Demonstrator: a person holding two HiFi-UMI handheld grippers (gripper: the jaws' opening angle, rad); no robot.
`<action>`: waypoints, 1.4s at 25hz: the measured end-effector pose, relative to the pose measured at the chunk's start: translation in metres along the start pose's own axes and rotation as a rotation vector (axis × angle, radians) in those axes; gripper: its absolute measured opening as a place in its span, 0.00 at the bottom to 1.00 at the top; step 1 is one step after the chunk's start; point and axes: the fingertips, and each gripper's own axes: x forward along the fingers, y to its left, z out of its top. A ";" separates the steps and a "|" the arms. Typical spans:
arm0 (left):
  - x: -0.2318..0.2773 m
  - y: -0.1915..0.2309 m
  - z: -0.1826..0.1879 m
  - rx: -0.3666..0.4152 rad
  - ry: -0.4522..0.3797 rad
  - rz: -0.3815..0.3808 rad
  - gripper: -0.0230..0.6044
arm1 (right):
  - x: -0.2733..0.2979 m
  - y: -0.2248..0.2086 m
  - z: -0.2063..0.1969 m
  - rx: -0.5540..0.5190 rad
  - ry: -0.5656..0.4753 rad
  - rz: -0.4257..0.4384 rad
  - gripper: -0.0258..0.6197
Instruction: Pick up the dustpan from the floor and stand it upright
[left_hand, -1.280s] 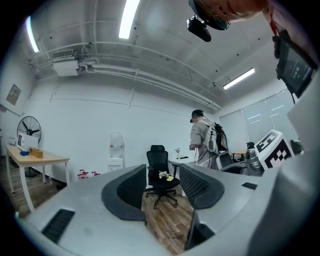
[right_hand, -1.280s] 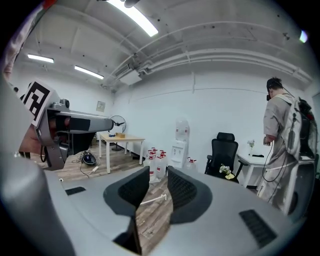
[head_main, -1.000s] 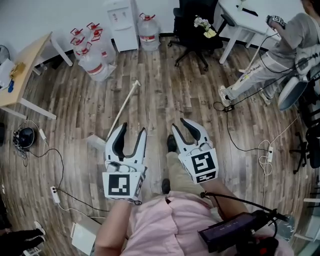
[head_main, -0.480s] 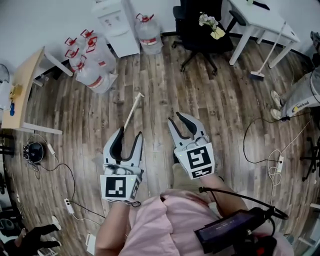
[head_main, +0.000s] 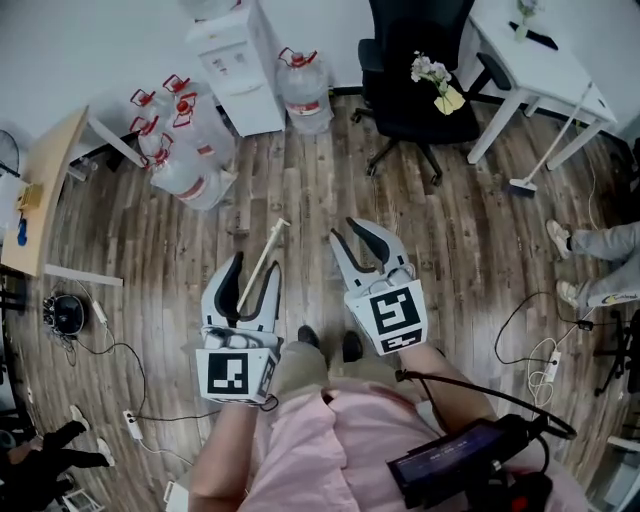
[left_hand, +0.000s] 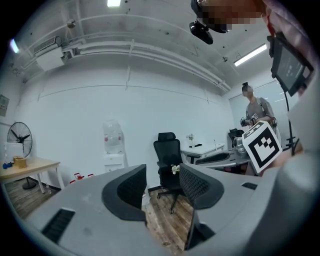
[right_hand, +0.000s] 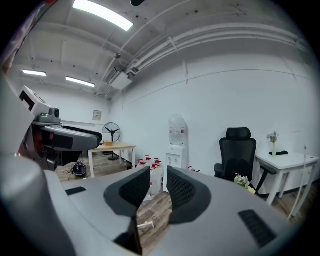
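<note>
The dustpan (head_main: 267, 249) lies flat on the wooden floor (head_main: 450, 230), under and just ahead of your left gripper (head_main: 255, 262). From your head view only its long pale handle shows. It runs out from beneath that gripper, lines up with the gap between the jaws, and ends on the boards a little beyond the jaw tips, angled toward your right gripper (head_main: 344, 230). The pan end is hidden under the left gripper. Your left gripper is held above the floor with its jaws well apart, and its own view shows nothing between them but floorboards and the chair beyond. Your right gripper sits beside it, just right of the handle's tip, also with its jaws apart and empty. Low in the gap in its own view, the end of the handle (right_hand: 143, 225) can be seen on the floor. Farther out ahead of the left gripper stand a cluster of water jugs (head_main: 182, 165) and a white water dispenser (head_main: 240, 65) against the wall. Ahead of the right gripper is a black office chair (head_main: 410, 95) with flowers (head_main: 430, 70) on it. Beyond the chair, to the right, a broom (head_main: 545, 150) leans against a white tabletop (head_main: 545, 65).
</note>
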 end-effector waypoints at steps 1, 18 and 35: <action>0.007 0.004 0.000 0.000 0.001 0.002 0.37 | 0.007 -0.003 0.001 0.001 0.000 0.003 0.20; 0.136 0.102 -0.056 -0.030 0.099 -0.091 0.37 | 0.151 -0.044 -0.027 0.046 0.088 -0.052 0.20; 0.219 0.168 -0.249 -0.121 0.317 -0.201 0.38 | 0.271 -0.026 -0.167 0.108 0.220 -0.065 0.20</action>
